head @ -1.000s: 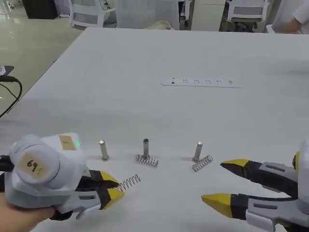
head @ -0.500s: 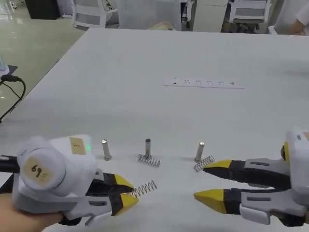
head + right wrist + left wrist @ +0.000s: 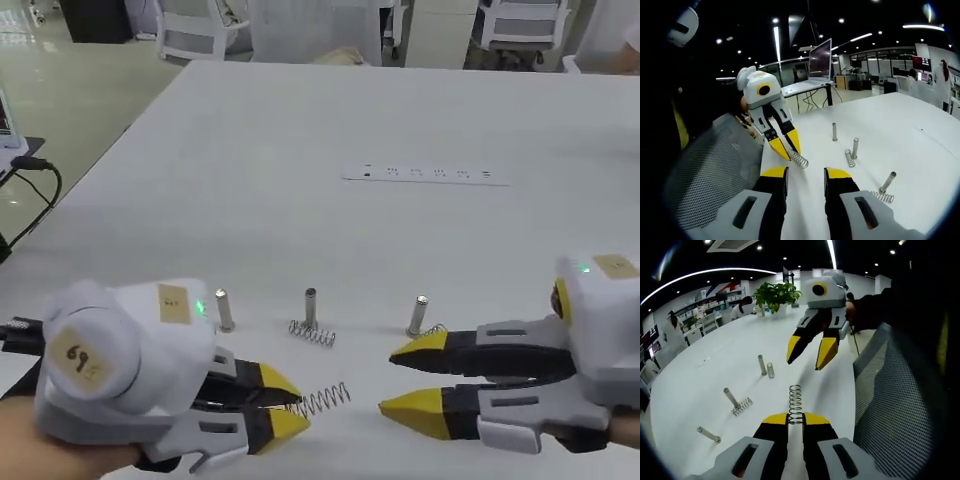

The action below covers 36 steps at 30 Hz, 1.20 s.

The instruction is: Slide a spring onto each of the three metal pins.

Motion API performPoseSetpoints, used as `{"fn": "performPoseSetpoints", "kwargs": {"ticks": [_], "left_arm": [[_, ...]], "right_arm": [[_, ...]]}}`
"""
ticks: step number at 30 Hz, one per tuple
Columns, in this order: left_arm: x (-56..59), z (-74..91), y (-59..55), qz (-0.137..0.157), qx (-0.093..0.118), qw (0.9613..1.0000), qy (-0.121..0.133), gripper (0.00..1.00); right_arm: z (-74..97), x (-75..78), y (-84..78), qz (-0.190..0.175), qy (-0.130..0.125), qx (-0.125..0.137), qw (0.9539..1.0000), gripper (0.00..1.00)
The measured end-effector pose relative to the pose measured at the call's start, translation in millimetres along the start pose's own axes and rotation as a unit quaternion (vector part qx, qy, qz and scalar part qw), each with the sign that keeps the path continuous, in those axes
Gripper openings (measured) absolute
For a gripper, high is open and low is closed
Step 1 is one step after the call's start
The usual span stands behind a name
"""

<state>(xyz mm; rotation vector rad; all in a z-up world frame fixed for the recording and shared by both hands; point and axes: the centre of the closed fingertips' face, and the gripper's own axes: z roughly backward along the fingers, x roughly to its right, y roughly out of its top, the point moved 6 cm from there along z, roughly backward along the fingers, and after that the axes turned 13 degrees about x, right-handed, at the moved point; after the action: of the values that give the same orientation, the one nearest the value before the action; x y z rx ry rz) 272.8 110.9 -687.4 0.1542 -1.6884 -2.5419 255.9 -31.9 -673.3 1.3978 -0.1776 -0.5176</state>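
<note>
Item 1, nearest: left gripper (image 3: 296, 406), jaws closed narrow on one end of the held spring (image 3: 328, 399), whose free length juts out level above the table (image 3: 300, 210) toward the right gripper (image 3: 390, 378). Item 2: right gripper, jaws spread wide and holding nothing, facing the spring's free end, its upper jaw just beside item 5. Item 3: left pin (image 3: 224, 309), upright, bare. Item 4: middle pin (image 3: 311, 306), upright, bare, second spring (image 3: 311, 333) lying at its foot. Item 5: right pin (image 3: 419, 314), upright, bare, third spring (image 3: 434, 328) beside it, partly hidden by the right gripper. Item 6, farthest: power strip (image 3: 425, 174). Hazards, as judged: the end-only pinch may let the held spring bend or spring free during a hand-over; a stray right jaw could topple the right pin or scatter its spring.
</note>
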Motion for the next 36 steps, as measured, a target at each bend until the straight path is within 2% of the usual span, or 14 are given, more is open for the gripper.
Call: {"fn": "performPoseSetpoints", "kwargs": {"ticks": [6, 10, 13, 16, 21, 24, 36], "left_arm": [[10.2, 0.3, 7.8, -0.012, 0.015, 0.9996, -0.020, 0.02], [16.6, -0.5, 12.6, -0.018, 0.027, 0.9989, -0.034, 0.02], [19.9, -1.3, 16.1, -0.023, 0.037, 0.9982, -0.041, 0.02], [21.5, -2.5, 18.9, -0.025, 0.045, 0.9976, -0.045, 0.02], [25.2, -3.3, 23.4, -0.032, 0.056, 0.9966, -0.051, 0.02], [25.6, -3.2, 27.1, -0.026, 0.066, 0.9961, -0.053, 0.03], [28.1, -4.0, 30.0, -0.029, 0.071, 0.9955, -0.056, 0.03]], "right_arm": [[-5.9, -8.9, -1.6, -0.011, 0.038, -0.002, 0.9992, 0.24], [-8.5, -16.4, 0.3, -0.028, 0.062, 0.010, 0.9976, 0.23], [-9.6, -19.0, 2.2, -0.037, 0.071, 0.017, 0.9966, 0.21], [-10.4, -21.1, 2.2, -0.039, 0.080, 0.015, 0.9960, 0.19], [-11.9, -24.7, 1.6, -0.046, 0.091, 0.012, 0.9947, 0.16], [-12.6, -25.8, 0.9, -0.052, 0.094, 0.013, 0.9942, 0.15], [-14.4, -27.7, 2.7, -0.075, 0.098, 0.014, 0.9923, 0.11]]}}
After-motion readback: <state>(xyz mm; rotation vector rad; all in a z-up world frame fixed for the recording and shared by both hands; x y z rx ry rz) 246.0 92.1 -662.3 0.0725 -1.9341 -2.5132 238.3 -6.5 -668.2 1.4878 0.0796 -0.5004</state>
